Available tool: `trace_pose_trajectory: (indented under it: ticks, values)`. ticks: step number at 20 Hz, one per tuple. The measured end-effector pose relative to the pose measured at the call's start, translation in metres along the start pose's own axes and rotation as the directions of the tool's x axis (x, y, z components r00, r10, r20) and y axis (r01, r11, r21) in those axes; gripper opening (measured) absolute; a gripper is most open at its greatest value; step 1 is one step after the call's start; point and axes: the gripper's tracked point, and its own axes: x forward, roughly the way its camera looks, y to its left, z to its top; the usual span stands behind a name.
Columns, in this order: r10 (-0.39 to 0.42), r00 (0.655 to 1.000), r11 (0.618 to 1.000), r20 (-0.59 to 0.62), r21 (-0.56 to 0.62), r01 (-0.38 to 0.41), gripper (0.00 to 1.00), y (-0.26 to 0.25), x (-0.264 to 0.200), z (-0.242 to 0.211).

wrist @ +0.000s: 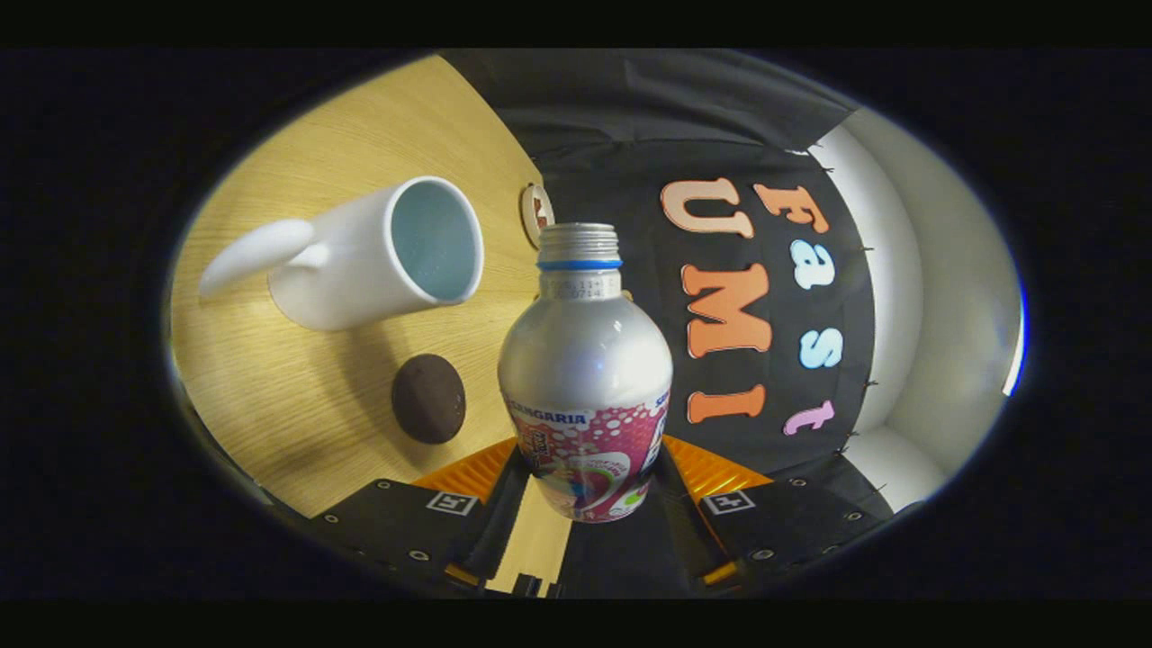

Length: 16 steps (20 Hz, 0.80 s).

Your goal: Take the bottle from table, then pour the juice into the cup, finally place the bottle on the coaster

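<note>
The fingers (589, 490) lie nearest, one on each side of the bottle's lower body, and both appear to press on its printed label, so the bottle (585, 378) is gripped between them. The view is rolled over sideways, with the tabletop (297, 396) standing up on one side, so the bottle seems to be lifted and tipped for the pour.

The bottle is a silvery metal one with a smooth shoulder and an uncapped threaded neck. It is likely stiff enough to take a firm squeeze, but the slick wall and glossy label could slip as the liquid shifts. Its weight cannot be told, since the fill level is hidden. The low hold on the straight labelled section looks sound; the rounded shoulder above would give the fingers nothing flat to bear on.

Beside the bottle, on the wood, sits a dark round coaster (428, 398). Beyond it stands the white cup (378, 256), handle turned away from the bottle and its mouth near the neck. It looks empty. Past the neck a small round object (536, 213) lies at the tabletop's far edge.
</note>
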Motion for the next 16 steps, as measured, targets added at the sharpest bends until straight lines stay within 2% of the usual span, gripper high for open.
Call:
trace_pose_trajectory:
  ticks: [16]
  values:
    - [-0.019,1.0,0.975,0.024,-0.221,0.024,0.75,-0.016,-0.003,0.009]
